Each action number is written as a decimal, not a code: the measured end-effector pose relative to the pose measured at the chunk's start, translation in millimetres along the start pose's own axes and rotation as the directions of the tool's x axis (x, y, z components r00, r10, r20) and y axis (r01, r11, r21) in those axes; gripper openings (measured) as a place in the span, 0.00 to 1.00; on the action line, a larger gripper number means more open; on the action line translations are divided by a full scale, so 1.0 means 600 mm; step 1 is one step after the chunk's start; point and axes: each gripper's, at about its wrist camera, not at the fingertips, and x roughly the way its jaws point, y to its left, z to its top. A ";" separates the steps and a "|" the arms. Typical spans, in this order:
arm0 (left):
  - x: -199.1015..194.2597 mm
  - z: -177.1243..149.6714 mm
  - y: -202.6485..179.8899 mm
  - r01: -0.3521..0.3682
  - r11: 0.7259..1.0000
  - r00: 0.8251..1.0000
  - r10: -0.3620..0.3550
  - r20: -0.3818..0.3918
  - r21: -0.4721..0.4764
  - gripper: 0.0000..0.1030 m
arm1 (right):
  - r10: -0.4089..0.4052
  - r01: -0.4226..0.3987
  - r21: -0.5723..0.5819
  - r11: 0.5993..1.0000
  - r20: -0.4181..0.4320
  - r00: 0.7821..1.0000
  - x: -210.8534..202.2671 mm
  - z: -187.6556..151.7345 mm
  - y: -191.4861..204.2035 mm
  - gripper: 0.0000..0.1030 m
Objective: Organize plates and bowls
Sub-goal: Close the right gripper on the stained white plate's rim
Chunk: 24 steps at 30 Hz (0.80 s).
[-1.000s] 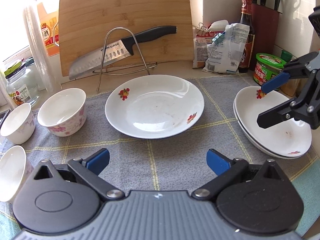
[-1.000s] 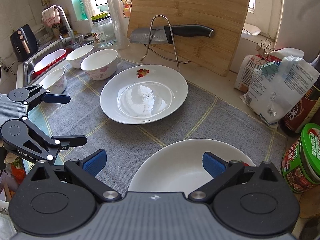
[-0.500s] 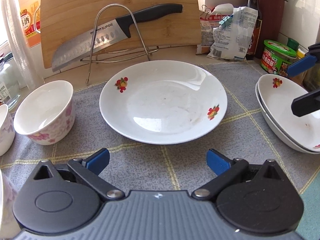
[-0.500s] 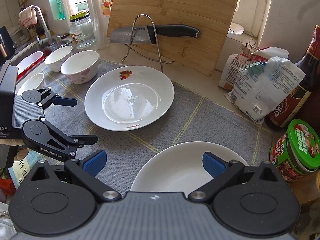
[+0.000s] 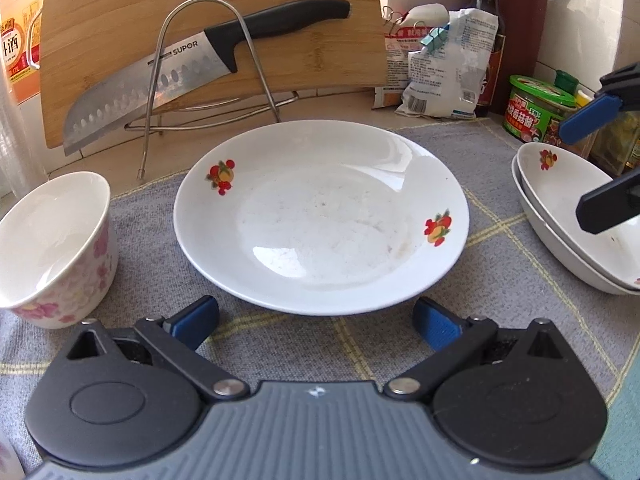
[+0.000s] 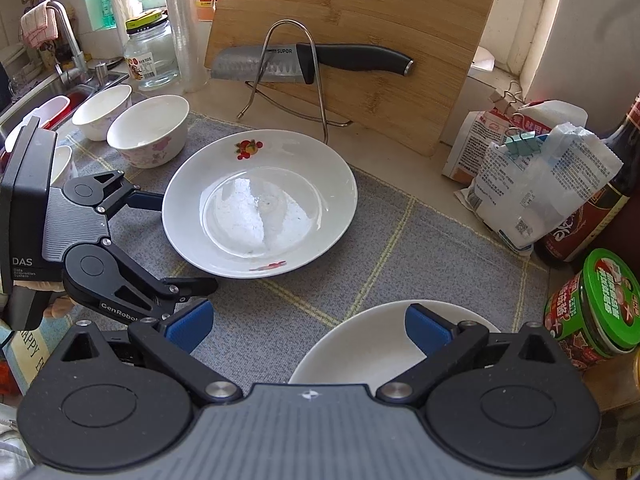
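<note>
White plate (image 5: 320, 216) edge — between wide-spread left hand-held gripper (image 5: 316, 320) pads; right hand-held gripper (image 6: 308, 326) agape.

Plate (image 5: 320, 216) mid-mat (image 5: 280, 344), bowl (image 5: 52, 244) left, stacked plates (image 5: 560, 216) right

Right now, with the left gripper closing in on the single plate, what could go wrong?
The open left gripper sits low at the near rim of the white fruit-patterned plate; it may push the plate across the grey cloth rather than grip it. A pushed plate might hit the wire rack holding the black-handled knife.
</note>
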 end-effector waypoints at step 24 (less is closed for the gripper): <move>-0.001 -0.003 -0.001 -0.008 1.000 1.000 0.008 0.023 0.006 1.00 | 0.122 -0.122 0.005 0.992 -0.014 0.992 0.072 0.072 -0.032 1.00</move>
